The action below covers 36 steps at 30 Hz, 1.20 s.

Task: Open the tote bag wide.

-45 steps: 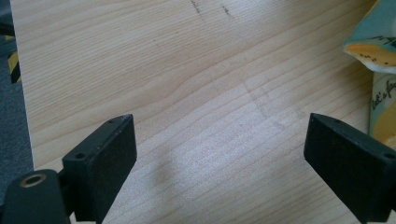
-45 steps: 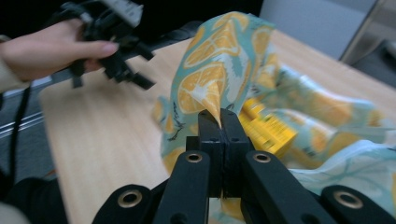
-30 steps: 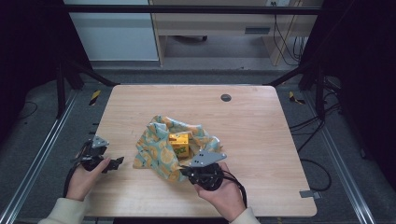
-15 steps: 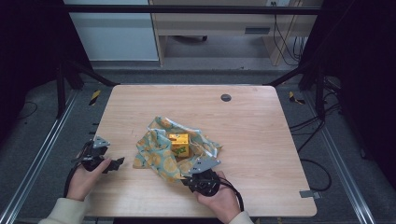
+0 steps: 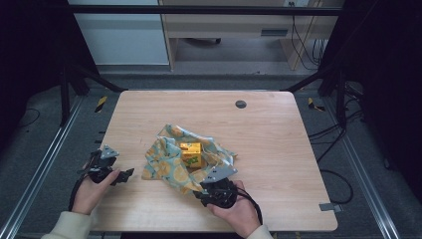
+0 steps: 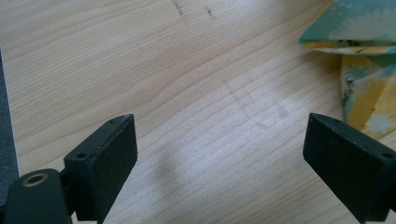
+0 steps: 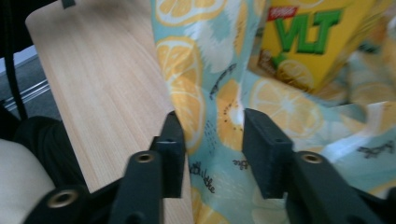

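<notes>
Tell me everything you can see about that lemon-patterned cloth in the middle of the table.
The thin teal fabric cloth printed with yellow lemon slices lies crumpled and loosely spread near the middle of the light wooden table. Its edges fold up around a small yellow drink carton with green letters that stands on it. The right hand-held gripper sits at the cloth's near edge, its black jaws having just been opening, with a fold of the fabric between them. The left hand-held gripper is open and apart from it.

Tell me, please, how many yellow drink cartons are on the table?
1. The yellow carton stands in the middle of the lemon-print cloth, near the table's centre. The cloth's folds could hide something small, but no other carton shows.
</notes>
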{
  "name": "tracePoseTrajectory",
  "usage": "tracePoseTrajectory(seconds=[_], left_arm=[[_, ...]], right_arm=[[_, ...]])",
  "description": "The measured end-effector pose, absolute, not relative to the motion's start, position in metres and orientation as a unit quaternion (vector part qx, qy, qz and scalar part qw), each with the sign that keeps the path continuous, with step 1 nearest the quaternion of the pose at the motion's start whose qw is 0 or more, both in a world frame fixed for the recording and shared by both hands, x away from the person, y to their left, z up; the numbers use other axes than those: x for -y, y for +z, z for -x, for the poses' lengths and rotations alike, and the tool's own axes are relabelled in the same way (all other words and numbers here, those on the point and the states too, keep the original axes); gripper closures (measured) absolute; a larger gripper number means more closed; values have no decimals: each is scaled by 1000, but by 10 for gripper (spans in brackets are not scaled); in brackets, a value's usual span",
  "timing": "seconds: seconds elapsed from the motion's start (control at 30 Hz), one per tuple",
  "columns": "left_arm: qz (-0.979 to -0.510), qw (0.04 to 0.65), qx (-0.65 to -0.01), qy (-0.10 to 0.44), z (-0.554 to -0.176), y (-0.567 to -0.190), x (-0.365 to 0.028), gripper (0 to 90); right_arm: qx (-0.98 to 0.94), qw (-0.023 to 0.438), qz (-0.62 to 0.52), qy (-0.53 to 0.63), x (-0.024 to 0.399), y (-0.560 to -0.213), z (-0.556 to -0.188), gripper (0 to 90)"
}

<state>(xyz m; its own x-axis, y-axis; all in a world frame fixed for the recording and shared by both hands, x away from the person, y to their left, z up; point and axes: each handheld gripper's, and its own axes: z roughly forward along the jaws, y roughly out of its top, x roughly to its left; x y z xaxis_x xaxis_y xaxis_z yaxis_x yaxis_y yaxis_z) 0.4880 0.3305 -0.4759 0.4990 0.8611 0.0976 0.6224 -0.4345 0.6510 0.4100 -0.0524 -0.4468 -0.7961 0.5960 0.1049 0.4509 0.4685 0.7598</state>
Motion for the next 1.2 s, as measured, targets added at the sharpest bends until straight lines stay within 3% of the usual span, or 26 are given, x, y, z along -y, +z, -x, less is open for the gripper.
tracePoseTrajectory(seconds=[0.17, 0.3, 0.73, 1.2], left_arm=[[-823, 284, -443, 214, -485, -472, -325, 99], [-827, 290, -432, 213, -482, -466, -320, 101], [-833, 335, -385, 216, -472, -426, -292, 98], [-851, 349, -319, 228, -466, -374, -234, 84]], right_arm=[[-850, 100, -311, 414, 60, -430, -408, 471], [-847, 105, -312, 416, 67, -420, -406, 426], [-841, 149, -331, 402, 86, -388, -431, 374], [-836, 162, -369, 373, 82, -395, -476, 326]])
